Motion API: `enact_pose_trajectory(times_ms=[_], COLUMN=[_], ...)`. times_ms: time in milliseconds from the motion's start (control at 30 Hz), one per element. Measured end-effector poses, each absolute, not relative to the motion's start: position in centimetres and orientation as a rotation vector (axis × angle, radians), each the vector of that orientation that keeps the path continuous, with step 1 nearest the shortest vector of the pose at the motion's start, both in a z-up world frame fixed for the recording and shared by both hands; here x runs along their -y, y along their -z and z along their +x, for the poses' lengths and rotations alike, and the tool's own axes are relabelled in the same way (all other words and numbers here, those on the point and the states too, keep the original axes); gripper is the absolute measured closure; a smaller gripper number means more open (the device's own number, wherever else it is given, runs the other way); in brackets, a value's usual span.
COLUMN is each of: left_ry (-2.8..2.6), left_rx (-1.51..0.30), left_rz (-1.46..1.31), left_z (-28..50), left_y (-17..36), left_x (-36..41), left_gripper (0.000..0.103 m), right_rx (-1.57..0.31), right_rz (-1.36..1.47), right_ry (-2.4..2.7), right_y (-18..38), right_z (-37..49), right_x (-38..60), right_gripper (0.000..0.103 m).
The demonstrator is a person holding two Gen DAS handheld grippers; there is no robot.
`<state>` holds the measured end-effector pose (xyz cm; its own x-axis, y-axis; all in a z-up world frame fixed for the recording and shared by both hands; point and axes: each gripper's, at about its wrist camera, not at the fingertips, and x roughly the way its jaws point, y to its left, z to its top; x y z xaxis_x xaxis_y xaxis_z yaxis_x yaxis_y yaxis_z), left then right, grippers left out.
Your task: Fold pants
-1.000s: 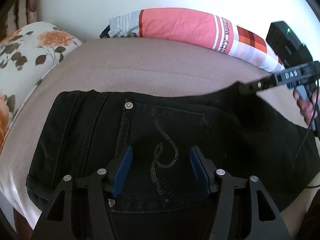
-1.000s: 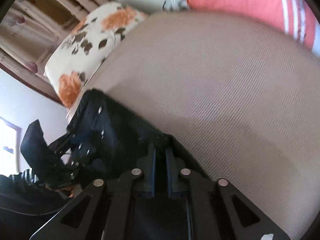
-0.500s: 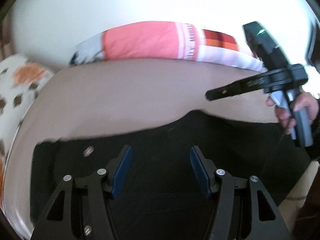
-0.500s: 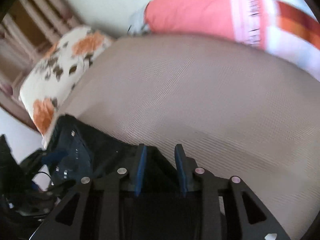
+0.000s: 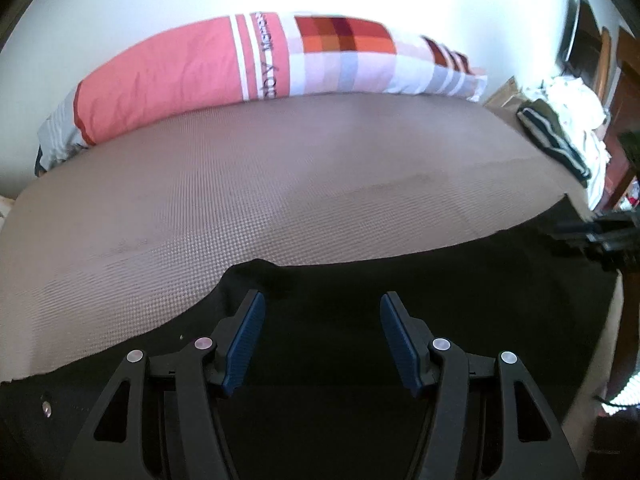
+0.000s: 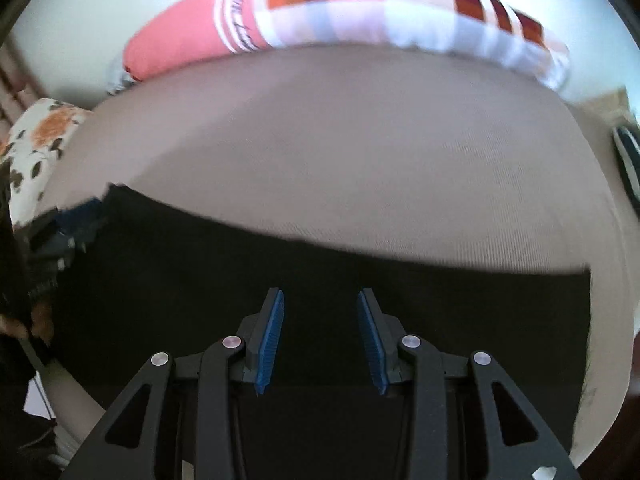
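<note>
In the left wrist view, the left gripper stands wide apart over black pants, its blue-padded fingers holding nothing. The pants lie spread across the near part of a bed covered in a taupe textured sheet, with a small hump of dark fabric rising just beyond the left finger. A metal rivet shows on the pants at the lower left. Along the far edge of the bed, against a pale wall, lies a long pillow in coral pink, with white stripes and a checked patch. At the right edge, blurred, the right gripper reaches in above the pants; its opening cannot be made out here. A pile of clothes sits beyond the bed's right corner. In the right wrist view, which is blurred, the right gripper is parted and empty, its blue pads hovering over the pants, which stretch as a dark band across the sheet. A floral pillow sits at the left, and the long pillow runs along the back.
</note>
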<state>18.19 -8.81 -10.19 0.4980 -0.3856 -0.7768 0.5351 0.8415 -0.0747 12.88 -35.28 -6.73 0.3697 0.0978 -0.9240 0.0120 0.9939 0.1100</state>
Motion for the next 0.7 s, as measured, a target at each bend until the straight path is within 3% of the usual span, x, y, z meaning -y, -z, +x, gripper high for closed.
enact_pose_trajectory(times_ms=[400,700], left_ry=[0.546,0.514], left_rx=[-0.908,-0.912], left_rz=[0.189,0.153], left_z=[20.4,18.9], left_y=[12.6,10.6], left_x=[10.3,10.0], left_gripper=[0.042,0.042], right_rx=[-1.097,-1.07], right_rz=[0.03,0.118], right_ry=[0.029,-0.02], right_y=[9.7,7.8], right_z=[14.8,14.4], right_x=[36.0,37.5], right_gripper=[0.068,0.064])
